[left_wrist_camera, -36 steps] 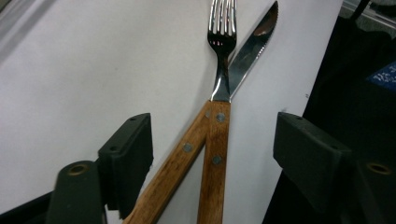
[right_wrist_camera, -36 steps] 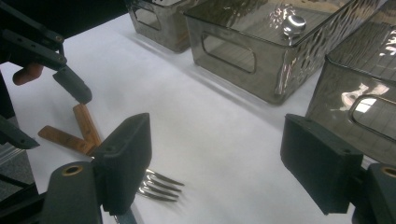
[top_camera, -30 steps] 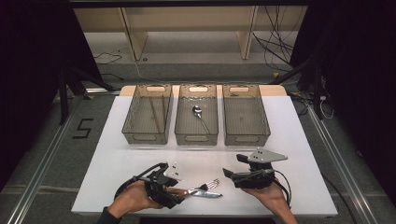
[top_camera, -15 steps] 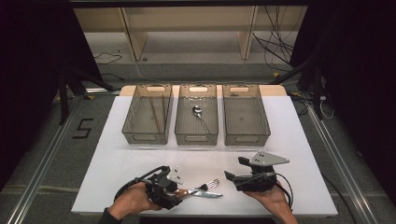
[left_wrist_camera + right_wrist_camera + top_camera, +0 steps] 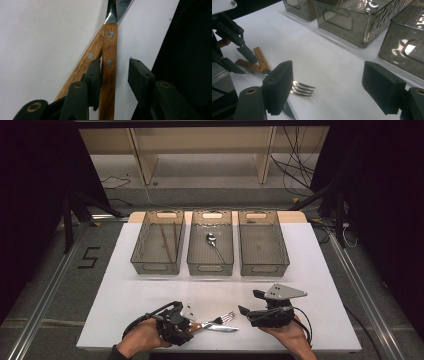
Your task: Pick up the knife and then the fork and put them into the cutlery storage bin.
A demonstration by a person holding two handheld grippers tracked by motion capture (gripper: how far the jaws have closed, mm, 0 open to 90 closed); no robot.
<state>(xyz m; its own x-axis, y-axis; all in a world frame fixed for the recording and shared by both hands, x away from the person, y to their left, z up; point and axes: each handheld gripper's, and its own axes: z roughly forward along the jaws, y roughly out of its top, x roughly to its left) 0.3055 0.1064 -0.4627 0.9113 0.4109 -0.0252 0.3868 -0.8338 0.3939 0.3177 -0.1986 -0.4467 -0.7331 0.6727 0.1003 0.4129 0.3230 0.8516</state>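
We see a white bench (image 5: pixel 125 295) standing on a grey floor (image 5: pixel 45 285), with black curtains at both sides and pale wooden shelving (image 5: pixel 200 150) behind it. Three clear bins sit in a row at the far half of the bench: the left bin (image 5: pixel 158 241) contains thin dark sticks, the middle bin (image 5: pixel 211 242) contains a spoon (image 5: pixel 214 243), and the right bin (image 5: pixel 262 242) sits just beside it. Near the front edge, a wooden-handled fork (image 5: pixel 216 321) and a wooden-handled knife (image 5: pixel 220 328) lie on the surface, their handles crossing in a V. The left claw (image 5: pixel 115 75) is set over these handles; its jaws have just been closing, with the fork handle between them, one pad at the handle and the other standing clear of it, so the claw remains parted. The right claw (image 5: pixel 327 87) is held by the right hand (image 5: pixel 287 335) just beside the fork tines, jaws spread wide with nothing between them. Loose cables (image 5: pixel 300 170) lie on the floor beyond the bench
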